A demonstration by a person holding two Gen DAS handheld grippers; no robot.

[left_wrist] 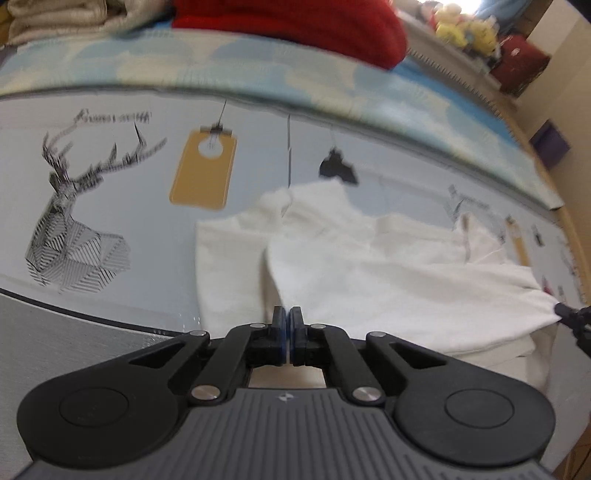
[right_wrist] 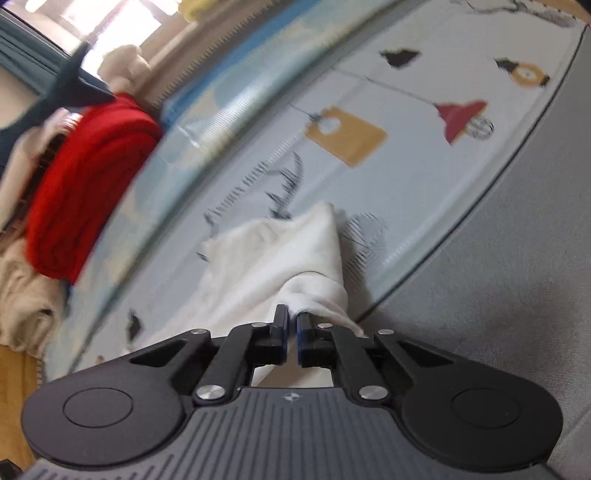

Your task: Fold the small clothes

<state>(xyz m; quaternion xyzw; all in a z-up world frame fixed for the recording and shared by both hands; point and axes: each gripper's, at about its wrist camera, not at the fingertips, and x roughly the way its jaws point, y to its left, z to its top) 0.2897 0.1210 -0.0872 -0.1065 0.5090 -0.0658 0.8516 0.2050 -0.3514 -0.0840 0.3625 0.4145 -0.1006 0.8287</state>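
A small white garment (left_wrist: 369, 258) lies rumpled on the pale printed mat (left_wrist: 129, 177). In the left wrist view my left gripper (left_wrist: 287, 317) is shut at the garment's near edge, and a ridge of white cloth rises into its pads. At the far right of that view my right gripper (left_wrist: 559, 309) pinches a stretched corner of the same garment. In the right wrist view the white garment (right_wrist: 280, 251) runs away from my right gripper (right_wrist: 291, 321), whose jaws stand close together with a fold of the cloth caught between them.
A folded red cloth (left_wrist: 295, 26) and beige cloths (left_wrist: 55, 18) lie beyond the mat's far edge; they appear as the red cloth (right_wrist: 85, 177) and beige cloth (right_wrist: 22, 295) at left. Soft toys (left_wrist: 465, 29) sit far right. A grey surface (right_wrist: 498, 258) borders the mat.
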